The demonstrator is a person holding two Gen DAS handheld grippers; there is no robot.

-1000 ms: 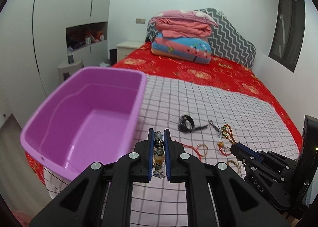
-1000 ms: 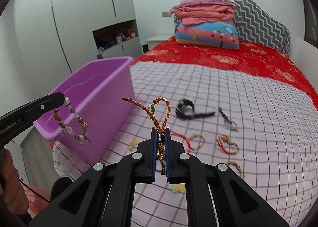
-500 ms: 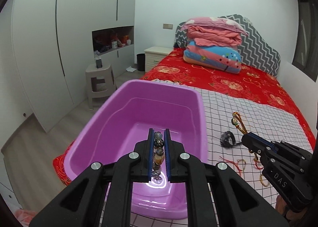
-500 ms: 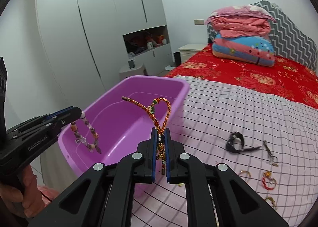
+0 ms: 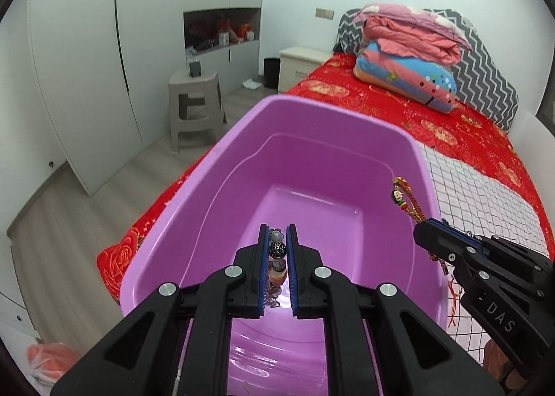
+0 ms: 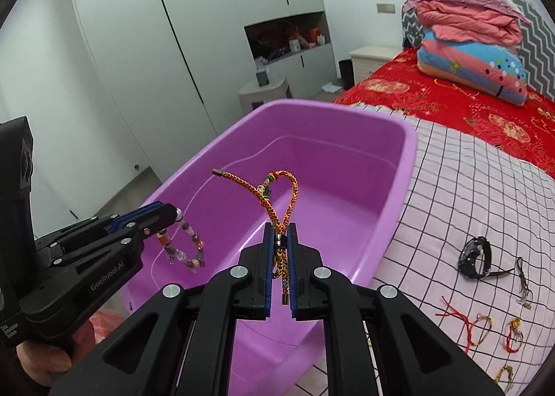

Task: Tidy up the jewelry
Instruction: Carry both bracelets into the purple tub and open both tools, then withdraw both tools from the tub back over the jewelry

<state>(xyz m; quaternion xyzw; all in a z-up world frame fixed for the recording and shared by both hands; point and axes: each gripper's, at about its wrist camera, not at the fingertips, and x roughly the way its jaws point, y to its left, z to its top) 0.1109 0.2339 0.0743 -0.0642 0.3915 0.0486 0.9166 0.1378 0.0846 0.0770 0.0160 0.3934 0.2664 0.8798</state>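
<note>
A purple plastic tub [image 5: 409,146] [image 6: 402,129] stands on the bed's left edge, with nothing inside. My left gripper [image 5: 277,229] [image 6: 175,214] is shut on a beaded bracelet [image 5: 277,250] [image 6: 189,247], which dangles over the tub's inside. Over the tub's right part, my right gripper [image 6: 280,226] [image 5: 425,226] is shut on an orange braided cord bracelet [image 6: 277,195] [image 5: 407,201], whose loop sticks up above the fingers. On the checked cloth [image 6: 461,188] to the right lie a black watch [image 6: 477,255] and several red and gold string bracelets [image 6: 478,323].
Red bedding [image 5: 399,101] with folded quilts [image 5: 409,49] and a zigzag pillow fills the far side. A grey plastic stool [image 5: 196,101], a bedside cabinet [image 5: 301,59] and white wardrobes [image 5: 86,49] stand left of the bed. A hand [image 6: 52,358] holds the left gripper.
Both grippers have swung left from above the checked cloth to above the purple tub, each still clamped on its bracelet. The tub now fills the middle of both views.
</note>
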